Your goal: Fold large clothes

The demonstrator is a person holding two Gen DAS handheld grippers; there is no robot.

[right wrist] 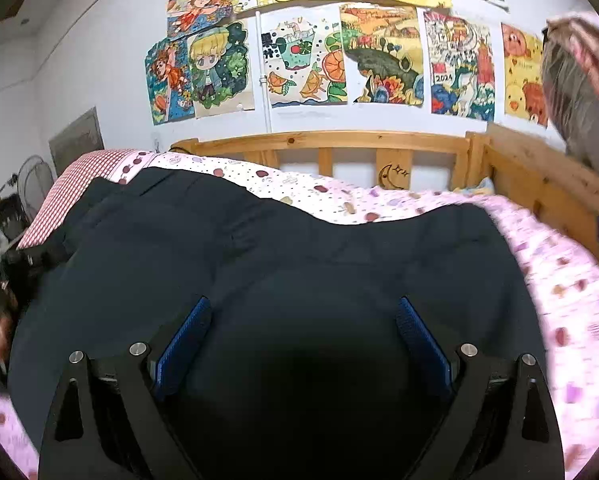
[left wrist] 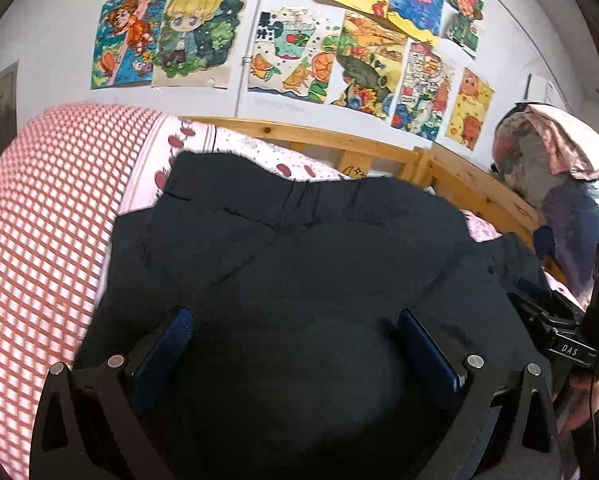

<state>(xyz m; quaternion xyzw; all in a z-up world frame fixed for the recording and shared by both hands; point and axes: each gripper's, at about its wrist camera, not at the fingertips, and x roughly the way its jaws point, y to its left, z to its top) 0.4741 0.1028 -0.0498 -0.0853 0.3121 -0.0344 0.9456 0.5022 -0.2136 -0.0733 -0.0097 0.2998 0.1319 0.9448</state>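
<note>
Dark trousers point(left wrist: 299, 264) lie spread on the bed point(right wrist: 559, 280); left tool point(left wrist: 295, 344) and right tool point(right wrist: 303, 336) both gape wide above them, gripping nothing. Closing on one layer could drag the fabric into a bunch.

My dark navy garment point(left wrist: 299, 264) lies spread flat on the pink spotted bedsheet point(right wrist: 559, 280), a seamed edge toward the wooden headboard point(right wrist: 331, 140), lightly creased.

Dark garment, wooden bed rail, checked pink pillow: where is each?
dark garment point(right wrist: 299, 240): right wrist view, middle of the fabric.
wooden bed rail point(right wrist: 331, 137): right wrist view, top bar.
checked pink pillow point(left wrist: 47, 208): left wrist view, its top surface.
</note>
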